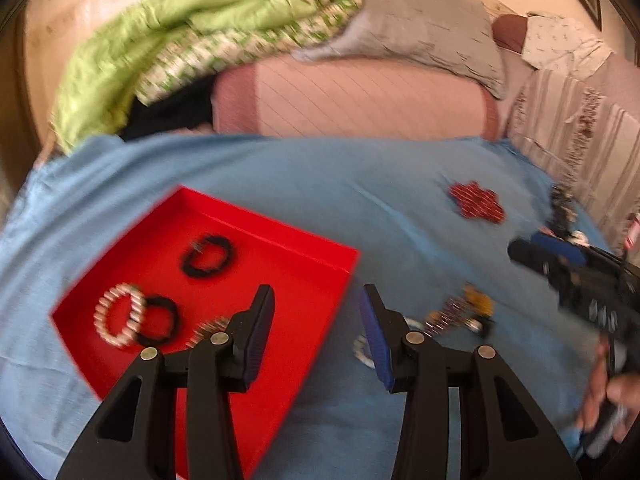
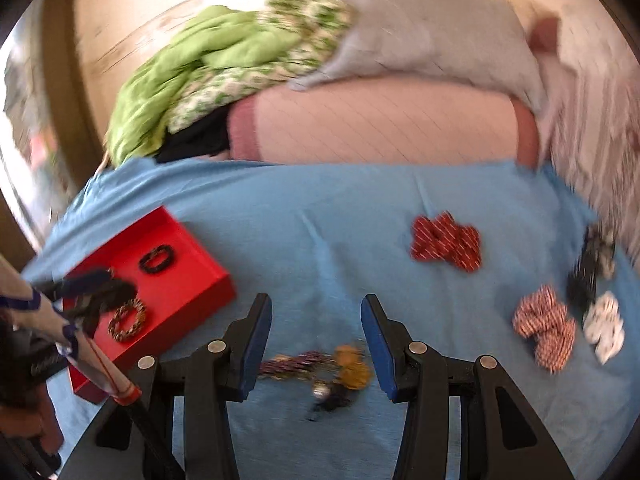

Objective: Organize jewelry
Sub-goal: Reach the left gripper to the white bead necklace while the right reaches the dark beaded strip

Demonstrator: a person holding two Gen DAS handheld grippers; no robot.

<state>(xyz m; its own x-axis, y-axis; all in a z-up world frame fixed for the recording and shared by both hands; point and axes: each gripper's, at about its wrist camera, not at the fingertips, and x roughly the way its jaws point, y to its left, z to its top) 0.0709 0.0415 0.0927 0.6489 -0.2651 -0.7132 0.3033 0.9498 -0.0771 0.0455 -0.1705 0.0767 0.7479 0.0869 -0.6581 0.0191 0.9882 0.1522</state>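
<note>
A red tray [image 1: 280,364] lies on the blue sheet [image 1: 320,184] and holds two black bracelets [image 1: 208,257], a pearl bracelet [image 1: 119,316] and a gold chain bracelet [image 2: 127,319]. My left gripper [image 1: 316,312] is open and empty above the tray's right edge. A pile of loose jewelry [image 1: 460,314] with gold and purple pieces lies right of the tray; a white bracelet [image 1: 362,350] lies beside it. My right gripper [image 2: 316,320] is open and empty just above that pile [image 2: 320,368]. The tray also shows at left in the right wrist view [image 2: 192,248].
A red patterned scrunchie [image 2: 446,242], a red-and-white striped one [image 2: 546,330], a white one [image 2: 604,326] and a black-and-white one [image 2: 592,266] lie on the sheet at right. A pink pillow [image 1: 360,100], grey pillow [image 1: 420,28] and green cloth [image 1: 180,28] lie behind.
</note>
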